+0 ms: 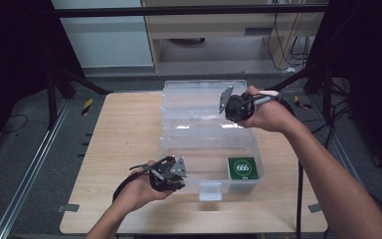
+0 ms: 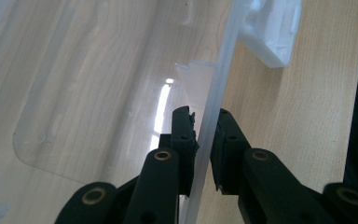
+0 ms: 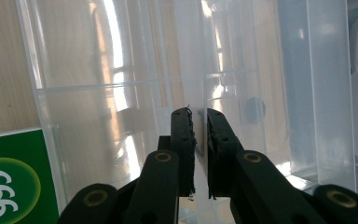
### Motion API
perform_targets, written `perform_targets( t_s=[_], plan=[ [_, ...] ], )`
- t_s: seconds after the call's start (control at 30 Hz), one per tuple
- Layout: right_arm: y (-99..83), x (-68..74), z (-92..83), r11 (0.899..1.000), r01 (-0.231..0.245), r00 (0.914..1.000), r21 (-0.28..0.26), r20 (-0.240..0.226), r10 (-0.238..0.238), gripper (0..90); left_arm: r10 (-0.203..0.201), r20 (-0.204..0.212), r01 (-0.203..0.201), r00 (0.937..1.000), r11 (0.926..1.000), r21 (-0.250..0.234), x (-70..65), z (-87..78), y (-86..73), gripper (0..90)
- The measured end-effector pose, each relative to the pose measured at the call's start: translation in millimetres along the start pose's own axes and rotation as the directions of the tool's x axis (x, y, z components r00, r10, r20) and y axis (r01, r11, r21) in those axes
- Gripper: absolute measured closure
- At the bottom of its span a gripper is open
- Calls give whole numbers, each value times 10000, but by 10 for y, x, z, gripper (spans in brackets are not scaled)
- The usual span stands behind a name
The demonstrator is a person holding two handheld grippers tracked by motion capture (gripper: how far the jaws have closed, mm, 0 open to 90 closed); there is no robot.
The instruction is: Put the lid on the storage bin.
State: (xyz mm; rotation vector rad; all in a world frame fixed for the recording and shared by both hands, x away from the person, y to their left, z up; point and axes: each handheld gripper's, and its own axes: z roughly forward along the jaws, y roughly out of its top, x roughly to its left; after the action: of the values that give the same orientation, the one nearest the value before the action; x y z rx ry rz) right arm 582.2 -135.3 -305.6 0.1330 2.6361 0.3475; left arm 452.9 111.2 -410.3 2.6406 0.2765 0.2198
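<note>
You hold a clear plastic storage box (image 1: 211, 149) open at the middle of the wooden table (image 1: 119, 149): your left gripper (image 2: 205, 126) is clamped on its front wall beside the latch (image 2: 272, 32), your right gripper (image 3: 198, 123) pinched onto its lid (image 1: 199, 99). Swing the lid gently, front braced. A green packet (image 1: 242, 168) inside reads "666".

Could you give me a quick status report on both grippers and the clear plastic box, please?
Left gripper clamped on the box's front wall. Right gripper clamped on the open lid. Green card lies inside the box; nothing in the way.
</note>
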Motion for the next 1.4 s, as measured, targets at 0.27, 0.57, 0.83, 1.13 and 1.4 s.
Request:
perform_targets(
  t_s=[0.27, 0.57, 0.83, 1.13, 1.4],
  plan=[
    [27, 43, -54, 10000, 85, 10000, -16, 0, -85, 853, -112, -33, 111, 9999, 9999, -93, -2, 5, -11, 800],
    [41, 94, -125, 9998, 161, 9999, -119, -61, -162, 866, -208, -71, 206, 9998, 9996, -189, -9, 10, -22, 798],
    [38, 154, -168, 9993, 208, 9998, -297, 81, -206, 867, -258, -67, 256, 9996, 9993, -267, -14, 15, -28, 797],
    [26, 215, -210, 9987, 147, 9997, -489, 186, -138, 866, -265, -134, 261, 9996, 9992, -318, -22, 17, -34, 795],
    [15, 261, -246, 9983, 161, 9996, -561, 260, -147, 866, -248, -128, 244, 9996, 9993, -289, -23, 17, -32, 794]
  ],
)
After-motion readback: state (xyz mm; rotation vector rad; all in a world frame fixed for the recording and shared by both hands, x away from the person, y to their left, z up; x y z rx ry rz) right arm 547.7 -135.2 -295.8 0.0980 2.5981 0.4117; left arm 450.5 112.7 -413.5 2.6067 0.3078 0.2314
